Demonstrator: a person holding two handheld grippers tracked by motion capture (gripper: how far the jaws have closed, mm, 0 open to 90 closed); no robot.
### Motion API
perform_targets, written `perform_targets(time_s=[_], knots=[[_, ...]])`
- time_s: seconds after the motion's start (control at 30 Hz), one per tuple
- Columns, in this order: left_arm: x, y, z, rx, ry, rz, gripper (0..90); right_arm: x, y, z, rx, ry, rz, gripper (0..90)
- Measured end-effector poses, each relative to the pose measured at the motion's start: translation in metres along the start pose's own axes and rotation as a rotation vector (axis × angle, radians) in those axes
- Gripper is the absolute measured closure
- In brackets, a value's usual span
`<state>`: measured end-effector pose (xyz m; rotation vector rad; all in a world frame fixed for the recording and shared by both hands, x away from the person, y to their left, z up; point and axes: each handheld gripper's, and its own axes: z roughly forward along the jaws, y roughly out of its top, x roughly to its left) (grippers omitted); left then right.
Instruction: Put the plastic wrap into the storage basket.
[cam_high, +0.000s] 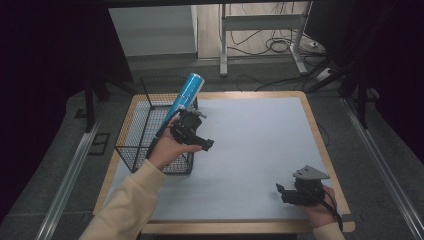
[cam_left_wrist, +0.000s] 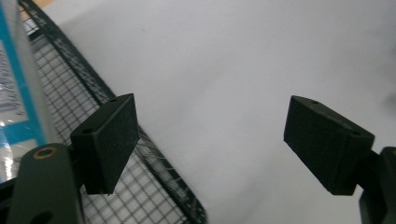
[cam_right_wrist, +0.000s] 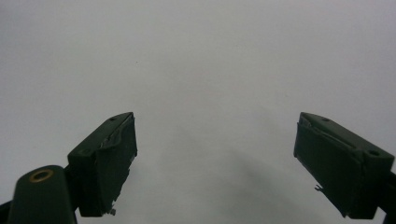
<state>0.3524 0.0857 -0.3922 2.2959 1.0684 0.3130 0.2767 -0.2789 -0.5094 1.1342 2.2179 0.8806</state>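
The blue tube (cam_high: 186, 97) leans tilted in the wire basket (cam_high: 131, 131) at the bench's (cam_high: 260, 145) far left. The left gripper (cam_high: 206, 142) hovers just right of the basket, jaws apart and empty. The right gripper (cam_high: 281, 192) sits near right, jaws apart, empty.

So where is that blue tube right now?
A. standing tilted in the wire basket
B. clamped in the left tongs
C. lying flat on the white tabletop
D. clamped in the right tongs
A: the blue tube leans in the wire basket, its top poking above the rim, while the left tongs beside it and the right tongs both stand open with nothing between them.
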Motion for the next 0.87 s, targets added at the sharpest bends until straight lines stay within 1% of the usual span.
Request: perform_targets(time_s=[0.07, 0.1, 0.13, 0.17, 0.2, 0.23, 0.3, 0.37, 0.5, 0.53, 0.63, 0.73, 0.77, 0.8, 0.87], knots=[[-0.01, -0.008, 0.002, -0.015, -0.011, 0.01, 18.0, 0.0, 0.0, 0.0, 0.001, 0.0, 0.001, 13.6], [-0.019, -0.017, 0.003, -0.028, -0.02, 0.024, 18.0, 0.0, 0.0, 0.0, -0.001, -0.001, 0.0, 13.6], [-0.019, -0.017, 0.003, -0.028, -0.02, 0.024, 18.2, 0.0, 0.0, 0.0, -0.001, -0.001, 0.0, 13.6], [-0.023, -0.021, 0.004, -0.034, -0.031, 0.029, 18.2, 0.001, 0.0, 0.0, -0.002, -0.001, -0.001, 13.6], [-0.031, -0.03, 0.006, -0.043, -0.058, 0.037, 18.2, 0.001, 0.0, 0.001, -0.002, 0.001, -0.002, 13.6], [-0.031, -0.03, 0.006, -0.043, -0.058, 0.037, 18.4, 0.001, 0.0, 0.001, -0.002, 0.001, -0.002, 13.6], [-0.037, -0.038, 0.011, -0.035, -0.072, 0.055, 18.4, 0.001, 0.001, 0.002, 0.001, 0.003, -0.003, 13.6], [-0.042, -0.047, 0.016, -0.035, -0.078, 0.05, 18.6, 0.001, 0.001, 0.002, 0.003, 0.005, -0.003, 13.6], [-0.048, -0.061, 0.027, -0.03, -0.104, 0.04, 18.7, -0.001, 0.0, 0.001, 0.001, 0.002, 0.001, 13.6], [-0.049, -0.063, 0.028, -0.026, -0.105, 0.039, 18.7, -0.001, 0.0, 0.001, 0.001, 0.001, 0.002, 13.5], [-0.051, -0.064, 0.03, -0.018, -0.092, 0.051, 18.7, 0.0, 0.001, 0.001, -0.002, 0.001, -0.001, 13.6], [-0.05, -0.064, 0.031, -0.019, -0.103, 0.044, 18.8, 0.0, 0.001, 0.002, -0.007, 0.001, -0.007, 13.6], [-0.05, -0.064, 0.032, -0.021, -0.101, 0.039, 18.8, 0.0, 0.001, 0.002, -0.007, 0.001, -0.007, 13.6], [-0.051, -0.064, 0.032, -0.018, -0.103, 0.041, 18.7, 0.0, 0.001, 0.001, -0.014, 0.0, -0.004, 13.6], [-0.052, -0.065, 0.033, -0.028, -0.099, 0.041, 18.7, 0.0, 0.002, 0.001, -0.021, -0.001, -0.008, 13.6]])
